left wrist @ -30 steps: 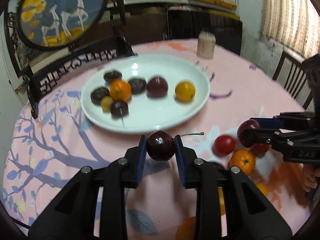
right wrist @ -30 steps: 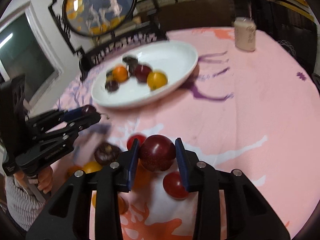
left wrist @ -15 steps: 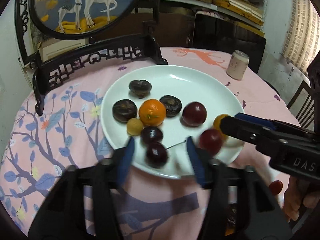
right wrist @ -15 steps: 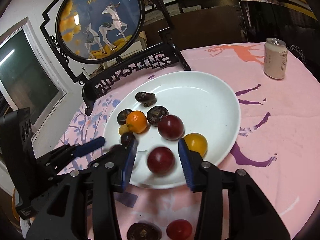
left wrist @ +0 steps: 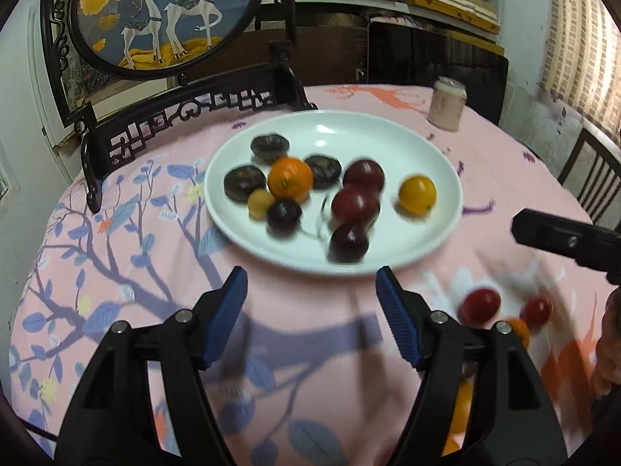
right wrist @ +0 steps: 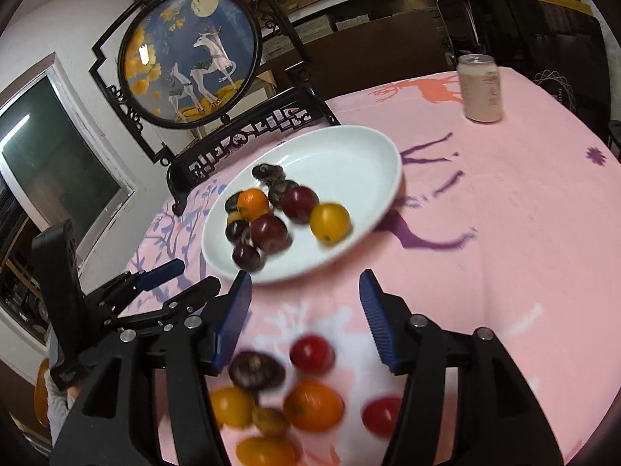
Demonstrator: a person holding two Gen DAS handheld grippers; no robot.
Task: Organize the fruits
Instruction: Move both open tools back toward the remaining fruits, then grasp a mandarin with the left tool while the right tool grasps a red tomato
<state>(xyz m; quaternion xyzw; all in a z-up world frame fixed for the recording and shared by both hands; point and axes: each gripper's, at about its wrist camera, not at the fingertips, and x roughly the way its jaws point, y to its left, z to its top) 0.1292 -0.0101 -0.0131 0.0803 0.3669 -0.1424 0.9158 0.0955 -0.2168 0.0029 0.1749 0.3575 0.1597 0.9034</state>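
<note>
A white plate [left wrist: 427,155] [right wrist: 368,155] holds several fruits: an orange [left wrist: 290,178], a yellow fruit [left wrist: 417,195], dark red plums [left wrist: 355,206] and a dark cherry [left wrist: 348,242] at its near edge. My left gripper [left wrist: 312,303] is open and empty, just short of the plate's near rim. My right gripper [right wrist: 304,305] is open and empty, above a loose pile of fruits on the cloth: a red tomato [right wrist: 312,354], an orange [right wrist: 313,406], a dark fruit [right wrist: 256,369]. The left gripper also shows in the right wrist view [right wrist: 174,283].
A pink patterned tablecloth [left wrist: 116,272] covers the round table. A drink can [left wrist: 446,103] [right wrist: 481,87] stands beyond the plate. A black-framed round deer screen [left wrist: 163,11] stands at the table's back left. A chair [left wrist: 594,178] is at the right.
Both grippers opened wide and drew back from the plate. The cherry and the plum they held now lie on the plate near its front edge.
</note>
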